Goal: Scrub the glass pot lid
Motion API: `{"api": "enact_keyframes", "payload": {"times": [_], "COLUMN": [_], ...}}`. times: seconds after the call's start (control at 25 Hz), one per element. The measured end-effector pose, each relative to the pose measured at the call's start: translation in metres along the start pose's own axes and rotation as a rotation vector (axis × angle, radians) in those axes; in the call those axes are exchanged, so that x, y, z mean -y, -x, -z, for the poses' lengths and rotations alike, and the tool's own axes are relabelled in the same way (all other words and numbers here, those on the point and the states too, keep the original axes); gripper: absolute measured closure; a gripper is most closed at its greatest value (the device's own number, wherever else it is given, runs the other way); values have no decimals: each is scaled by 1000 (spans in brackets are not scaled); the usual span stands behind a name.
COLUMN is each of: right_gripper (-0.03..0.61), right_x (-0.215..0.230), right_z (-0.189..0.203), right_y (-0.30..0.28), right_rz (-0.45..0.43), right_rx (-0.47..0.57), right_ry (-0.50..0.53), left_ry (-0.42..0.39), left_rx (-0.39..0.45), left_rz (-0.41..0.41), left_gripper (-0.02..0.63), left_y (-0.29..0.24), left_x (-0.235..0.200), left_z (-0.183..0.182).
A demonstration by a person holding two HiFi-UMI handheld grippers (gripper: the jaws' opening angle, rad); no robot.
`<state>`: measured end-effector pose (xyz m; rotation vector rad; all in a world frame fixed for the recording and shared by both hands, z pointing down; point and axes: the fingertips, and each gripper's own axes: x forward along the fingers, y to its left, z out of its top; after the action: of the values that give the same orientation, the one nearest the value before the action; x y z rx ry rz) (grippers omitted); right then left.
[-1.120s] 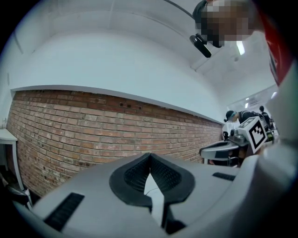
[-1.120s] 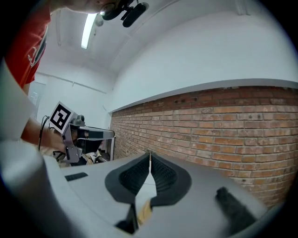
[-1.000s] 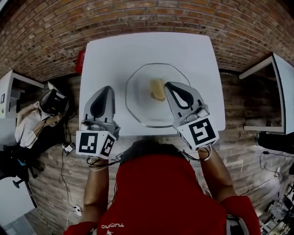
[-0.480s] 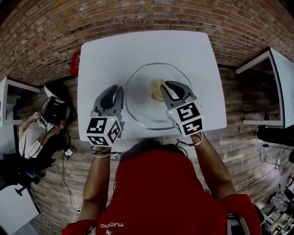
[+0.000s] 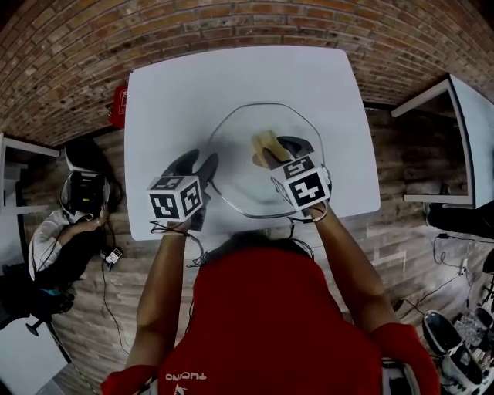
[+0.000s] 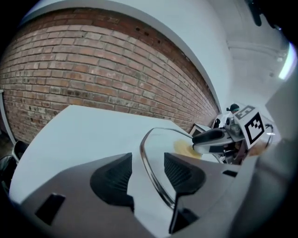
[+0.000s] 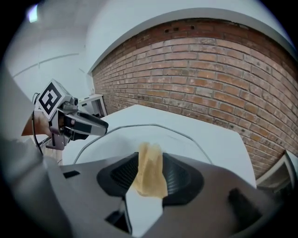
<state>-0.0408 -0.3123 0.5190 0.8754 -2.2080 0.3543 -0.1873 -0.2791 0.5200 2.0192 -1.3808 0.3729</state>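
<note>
Brick walling backs the white counter (image 5: pixel 170 92) where the glass pot lid (image 5: pixel 239 146) lies, its near-left rim between the left claw's (image 6: pixel 148 160) opening jaws, likely to steady it, while the right claw's (image 7: pixel 150 162) jaws open around the yellow sponge (image 7: pixel 150 181) at the lid's middle, apparently readying a scrubbing grip.

Red brick wall (image 5: pixel 231 23) runs behind the white tabletop (image 5: pixel 170 92). The floor (image 5: pixel 85 339) is weathered wood planks with black cables (image 5: pixel 106 297) trailing over it. Another white table (image 5: pixel 472 139) sits off to the right, and a white desk edge (image 5: pixel 23 144) pokes in far left. The ceiling (image 6: pixel 223 28) is plain white.
</note>
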Motion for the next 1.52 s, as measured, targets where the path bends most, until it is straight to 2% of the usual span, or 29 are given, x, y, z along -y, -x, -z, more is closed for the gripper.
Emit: {"api": "enact_keyframes", "payload": {"times": [0.2, 0.32, 0.48, 0.6, 0.84, 1.16, 1.32, 1.52], "right_gripper": [422, 422, 428, 490, 523, 525, 525, 525], "right_x": [1, 1, 3, 2, -2, -2, -13, -32], "right_z": [7, 14, 20, 20, 18, -44, -63, -64], "right_y": [-12, -18, -19, -18, -18, -13, -41, -66], "right_rz": [-2, -6, 5, 13, 16, 47, 27, -5], "right_rx": [-52, -75, -96, -105, -112, 31, 43, 6], "right_ry": [-4, -4, -8, -7, -11, -53, -81, -91], "left_ry": [70, 65, 60, 61, 87, 100, 91, 80], "left_rx": [-67, -100, -103, -99, -91, -89, -97, -108], "left_rz": [42, 40, 55, 67, 55, 55, 64, 72], "left_gripper": [408, 408, 414, 468, 483, 486, 485, 485], "left_y": [-12, -17, -21, -23, -22, -20, -19, -19], "left_x": [-5, -5, -1, 4, 2, 2, 2, 3], "left_z": [15, 20, 23, 22, 22, 22, 23, 23]}}
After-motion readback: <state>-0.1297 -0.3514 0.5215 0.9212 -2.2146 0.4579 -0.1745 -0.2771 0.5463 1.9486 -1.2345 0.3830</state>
